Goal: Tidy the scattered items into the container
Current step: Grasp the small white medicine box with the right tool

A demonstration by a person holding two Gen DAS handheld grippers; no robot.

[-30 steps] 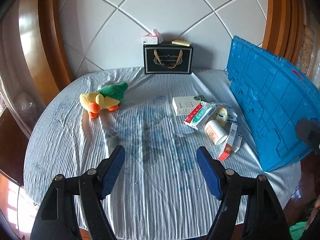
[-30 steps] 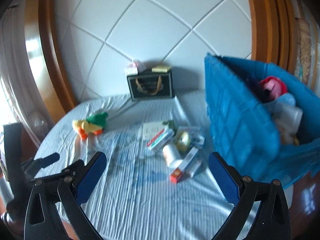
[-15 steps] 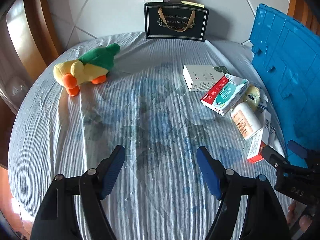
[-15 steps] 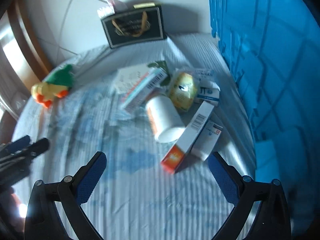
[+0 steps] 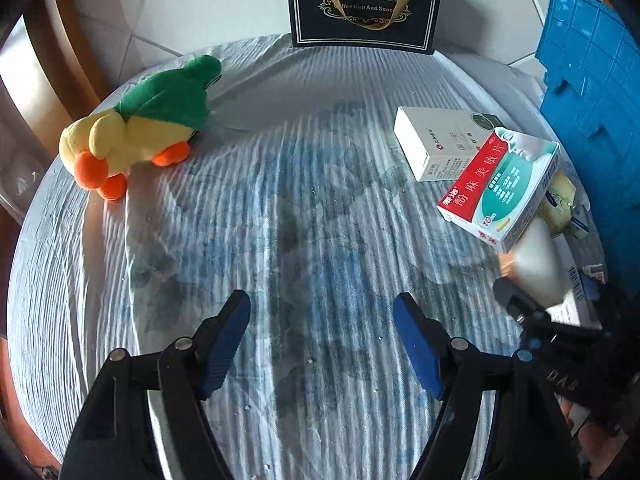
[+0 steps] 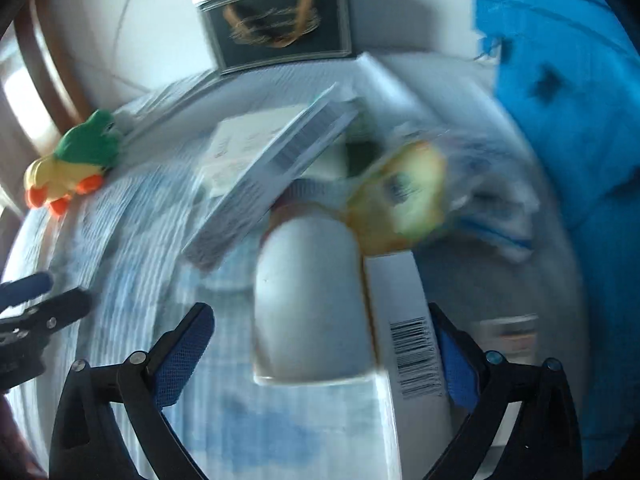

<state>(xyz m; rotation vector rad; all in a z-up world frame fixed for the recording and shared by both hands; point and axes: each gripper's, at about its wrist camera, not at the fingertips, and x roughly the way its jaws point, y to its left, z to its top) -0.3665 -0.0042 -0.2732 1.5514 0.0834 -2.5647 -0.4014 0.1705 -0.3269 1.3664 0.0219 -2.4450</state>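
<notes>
A blue crate (image 5: 592, 80) stands at the table's right; it also shows in the right wrist view (image 6: 568, 120). Beside it lies a pile: a white box (image 5: 440, 140), a red and green medicine box (image 5: 500, 188), a white bottle (image 6: 312, 300), a long white box with a barcode (image 6: 404, 328) and a yellow packet (image 6: 404, 196). A plush duck (image 5: 140, 132) lies far left. My right gripper (image 6: 320, 356) is open, its jaws on either side of the bottle and long box, touching neither that I can see. My left gripper (image 5: 322, 344) is open and empty over bare cloth.
A black gift bag (image 5: 362, 4) stands at the back against the white wall. The round table has a striped blue-white cloth (image 5: 280, 220). Brown wooden trim runs along the left. The right wrist view is blurred by motion.
Both grippers have moved forward and down toward the table. The right gripper has closed in on the pile until the bottle and long box lie between its jaws.
</notes>
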